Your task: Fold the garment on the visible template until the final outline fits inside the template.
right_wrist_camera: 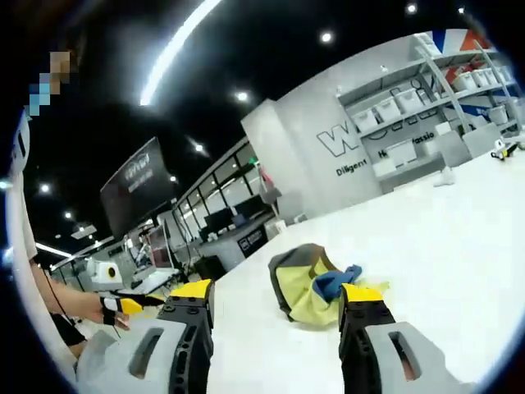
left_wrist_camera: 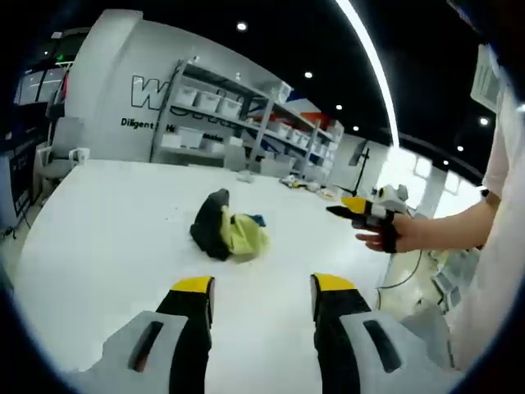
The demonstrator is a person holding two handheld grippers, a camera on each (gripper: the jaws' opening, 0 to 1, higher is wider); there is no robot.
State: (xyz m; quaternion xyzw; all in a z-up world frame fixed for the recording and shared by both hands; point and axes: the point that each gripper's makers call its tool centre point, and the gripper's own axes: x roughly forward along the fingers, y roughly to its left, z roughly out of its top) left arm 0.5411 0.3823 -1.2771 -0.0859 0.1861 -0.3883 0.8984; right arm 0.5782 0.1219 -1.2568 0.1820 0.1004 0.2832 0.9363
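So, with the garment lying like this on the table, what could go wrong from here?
1. The garment lies crumpled in a heap, dark and yellow layers mixed with a blue part. A grab may catch several layers at once and only tangle it more.
2. I see no template outline on the white table, so the fold may end up outside it.
3. Both the left gripper and the right gripper are open and short of the cloth; one-sided pulling may just drag it.

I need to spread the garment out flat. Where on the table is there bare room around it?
The table is bare between the crumpled garment and the left gripper, and left of the garment. The far edge by the shelves is cluttered.
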